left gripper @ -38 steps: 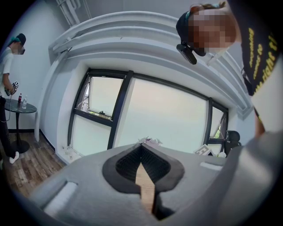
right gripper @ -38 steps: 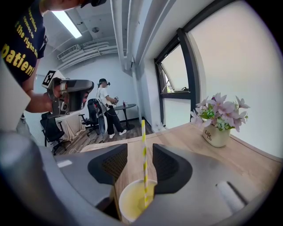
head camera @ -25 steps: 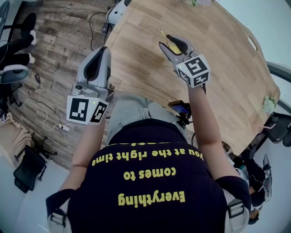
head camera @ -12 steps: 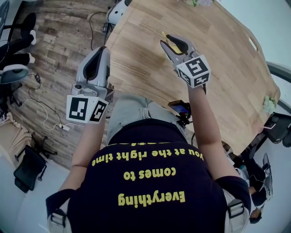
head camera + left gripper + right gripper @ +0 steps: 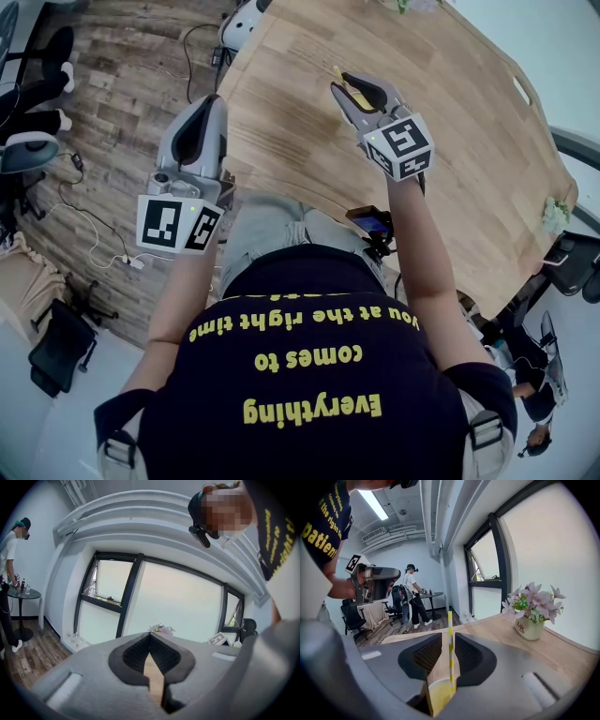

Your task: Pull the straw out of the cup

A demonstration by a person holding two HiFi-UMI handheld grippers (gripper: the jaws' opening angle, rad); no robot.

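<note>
- The right gripper (image 5: 448, 656) has just been closing its jaws around the striped straw (image 5: 450, 634). It's not pinching yet; there's a small gap left.
- The straw stands upright in the yellow cup (image 5: 439, 693) near the table (image 5: 450, 150) edge, probably handy for a straight-up pull.
- The left gripper (image 5: 151, 644) hangs off left, jaws together and empty.

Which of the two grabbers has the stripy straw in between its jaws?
The right gripper: the yellow-striped straw stands between its jaws, which have just been closing. The left gripper has nothing between its jaws.
</note>
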